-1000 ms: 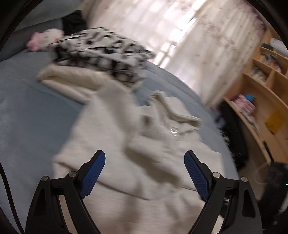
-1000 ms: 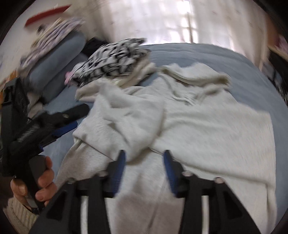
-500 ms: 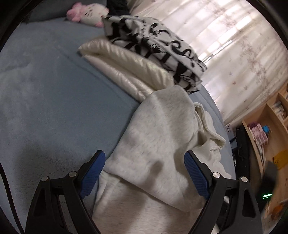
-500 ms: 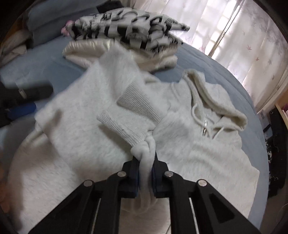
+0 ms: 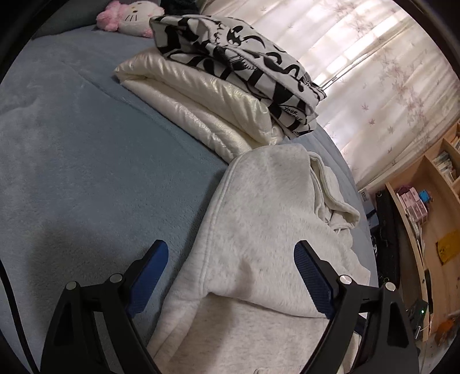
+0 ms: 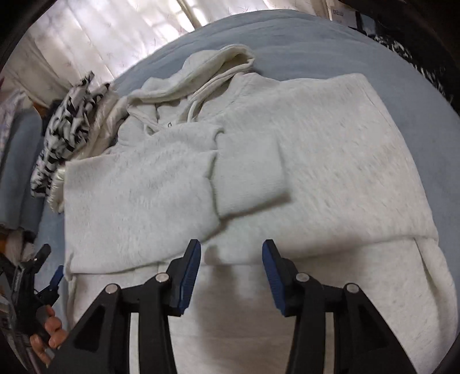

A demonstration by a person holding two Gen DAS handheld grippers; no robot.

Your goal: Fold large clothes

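Note:
An off-white fleece hoodie (image 6: 330, 149) lies face up on the blue bed (image 6: 316, 40), its hood (image 6: 227, 60) toward the window. A sleeve (image 6: 138, 198) is folded across the chest, with its cuff (image 6: 247, 175) lying flat. My right gripper (image 6: 231, 247) hovers above the lower chest; its jaws are opening and nothing is between them. My left gripper (image 5: 231, 253) stands wide open over the hoodie's side edge (image 5: 212, 218) without touching the cloth. In the right wrist view the left gripper (image 6: 51, 261) shows at the lower left, held by a hand (image 6: 51, 330).
A folded black-and-white patterned garment (image 5: 230, 57) rests on a folded cream jacket (image 5: 201, 97) just beyond the hoodie's shoulder. A pink-and-white plush toy (image 5: 129, 14) lies further back. Curtains (image 5: 373, 57) hang behind the bed and wooden shelves (image 5: 425, 207) stand at the right. Bare blue bedspread (image 5: 72, 149) lies to the left.
The right gripper, shut on the sleeve cuff half a second ago, has let it go and drawn back; the sleeve now lies flat across the chest. The left gripper sank beside the hoodie.

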